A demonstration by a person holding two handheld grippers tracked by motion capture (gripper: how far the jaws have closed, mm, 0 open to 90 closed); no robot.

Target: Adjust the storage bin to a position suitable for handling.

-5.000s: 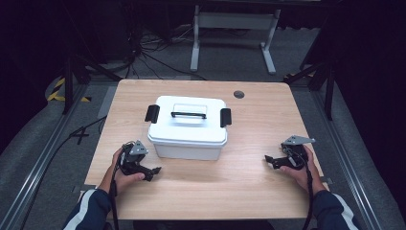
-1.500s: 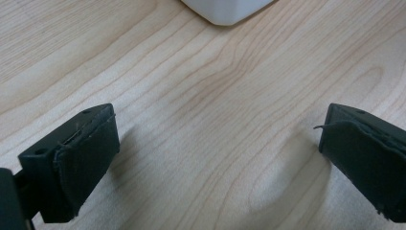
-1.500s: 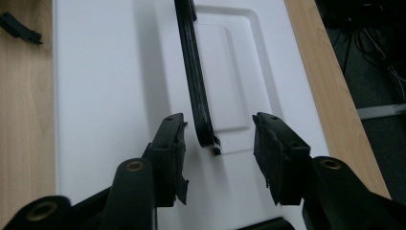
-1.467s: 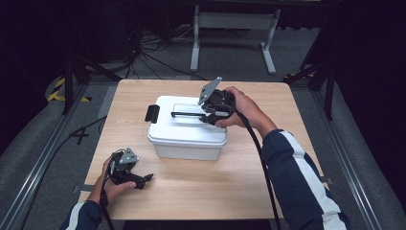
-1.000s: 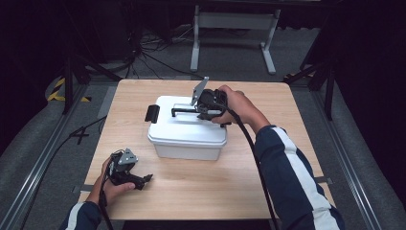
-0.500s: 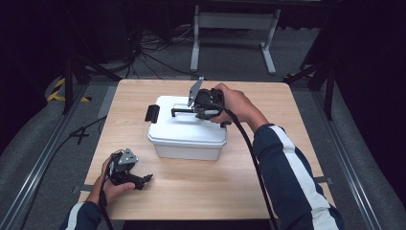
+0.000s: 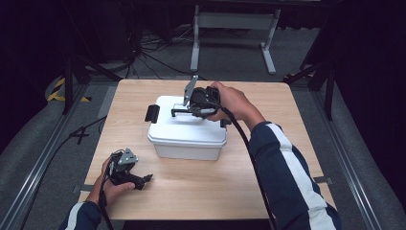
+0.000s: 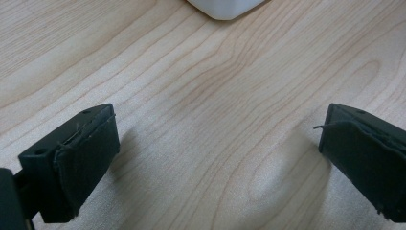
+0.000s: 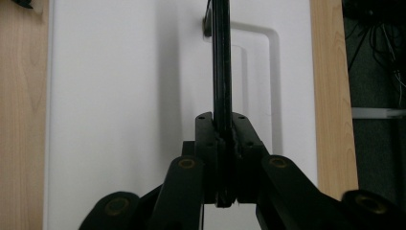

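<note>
A white lidded box (image 7: 186,136) stands at the middle of the wooden table (image 7: 287,143). It has a black latch (image 7: 152,113) on its left end. My right gripper (image 7: 190,111) is over the lid and shut on the box's black handle (image 7: 179,111). In the right gripper view the handle (image 9: 221,72) stands on edge above the white lid (image 9: 119,96), pinched between the jaws of the right gripper (image 9: 223,139). My left gripper (image 7: 145,179) rests on the table near the front left, open. In the left gripper view the left gripper (image 8: 218,143) is spread wide over bare wood, a corner of the box (image 8: 222,7) ahead.
A grey metal stand (image 7: 234,21) and floor cables (image 7: 143,43) lie beyond the table's far edge. Rails run along both sides of the table. The right arm's sleeve (image 7: 287,172) crosses the table's right half.
The right gripper left the table's right side, went to the box and shut on its handle. In the last second it shifted slightly left. The left gripper moved back toward the front edge.
</note>
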